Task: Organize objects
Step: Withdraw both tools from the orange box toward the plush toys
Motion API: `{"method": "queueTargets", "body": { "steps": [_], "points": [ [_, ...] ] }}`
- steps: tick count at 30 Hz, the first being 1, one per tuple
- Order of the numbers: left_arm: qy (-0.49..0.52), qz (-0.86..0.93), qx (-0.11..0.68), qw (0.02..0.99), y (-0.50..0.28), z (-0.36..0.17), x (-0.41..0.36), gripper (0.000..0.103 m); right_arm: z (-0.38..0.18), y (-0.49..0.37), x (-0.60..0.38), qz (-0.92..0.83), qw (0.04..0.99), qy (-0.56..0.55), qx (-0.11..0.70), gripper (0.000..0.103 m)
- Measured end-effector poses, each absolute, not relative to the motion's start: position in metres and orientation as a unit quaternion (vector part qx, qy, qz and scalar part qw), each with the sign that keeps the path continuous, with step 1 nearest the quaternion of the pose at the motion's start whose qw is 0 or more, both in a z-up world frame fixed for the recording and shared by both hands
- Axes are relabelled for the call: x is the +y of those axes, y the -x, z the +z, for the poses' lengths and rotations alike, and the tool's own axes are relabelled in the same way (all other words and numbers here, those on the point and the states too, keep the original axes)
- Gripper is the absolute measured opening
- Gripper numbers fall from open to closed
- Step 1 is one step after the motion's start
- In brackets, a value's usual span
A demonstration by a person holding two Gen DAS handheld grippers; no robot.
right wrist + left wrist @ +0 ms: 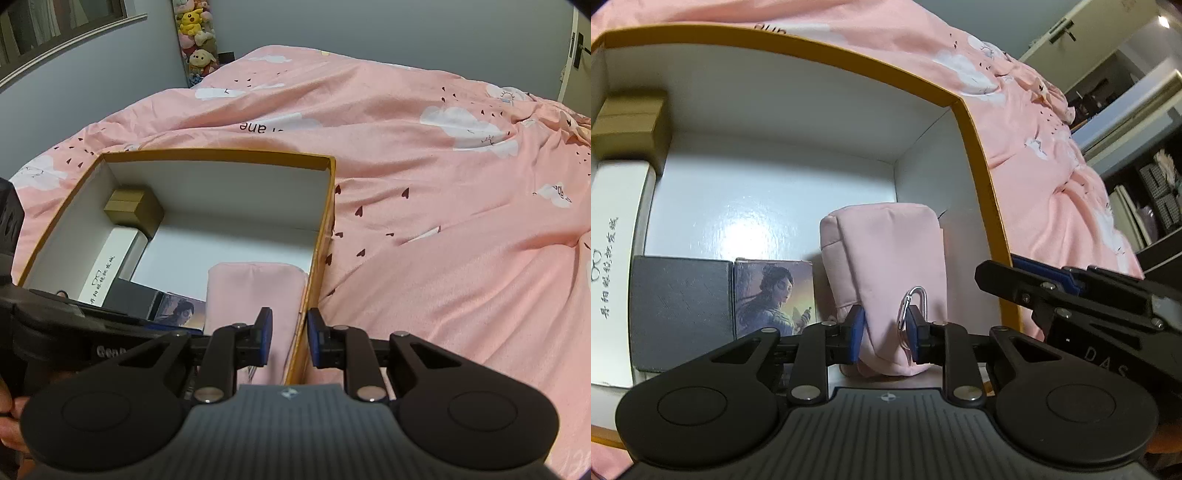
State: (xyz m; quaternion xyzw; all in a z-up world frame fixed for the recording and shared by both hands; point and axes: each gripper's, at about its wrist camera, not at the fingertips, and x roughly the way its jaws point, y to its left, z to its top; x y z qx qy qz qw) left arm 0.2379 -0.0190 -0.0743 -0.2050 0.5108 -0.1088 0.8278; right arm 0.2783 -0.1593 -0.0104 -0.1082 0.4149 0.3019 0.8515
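Inside the box (pixel 325 192) on the bed (pixel 443 240), four items already sit packed; left gripper (pixel 884 334) jaws clamp the pink pouch (pixel 886 258), right gripper (pixel 290 338) jaws clamp the box's wall.

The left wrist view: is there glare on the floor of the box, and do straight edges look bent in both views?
Left wrist view: a bright glare patch lies on the glossy white floor of the box, behind the pink pouch; its orange rim curves strongly from fisheye distortion. Right wrist view: no clear glare inside the box; its rim stays nearly straight, but the pink bedspread bulges and the corners darken.
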Motion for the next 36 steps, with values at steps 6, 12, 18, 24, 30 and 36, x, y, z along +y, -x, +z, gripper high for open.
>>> {"method": "queueTargets", "body": {
  "steps": [6, 12, 18, 24, 30, 36],
  "points": [
    [0.212, -0.111, 0.496, 0.835, -0.231, -0.067, -0.014, 0.027, -0.009, -0.276, -0.159, 0.301, 0.853, 0.108, 0.413, 0.021],
    [0.186, -0.115, 0.456, 0.862, -0.21, -0.043, -0.018, 0.027, 0.003, -0.261, -0.161, 0.301, 0.864, 0.109, 0.388, 0.022],
    [0.154, -0.119, 0.421, 0.886, -0.182, -0.017, -0.018, 0.027, 0.015, -0.232, -0.166, 0.315, 0.874, 0.094, 0.357, 0.022],
    [0.137, -0.129, 0.425, 0.885, -0.158, 0.002, -0.007, 0.028, 0.019, -0.196, -0.169, 0.329, 0.876, 0.072, 0.345, 0.022],
    [0.133, -0.134, 0.451, 0.872, -0.13, 0.008, 0.014, 0.028, 0.014, -0.166, -0.17, 0.354, 0.852, 0.059, 0.382, 0.023],
    [0.13, -0.123, 0.499, 0.848, -0.101, -0.008, 0.027, 0.028, -0.008, -0.145, -0.171, 0.36, 0.81, 0.051, 0.461, 0.024]
  ]
}}
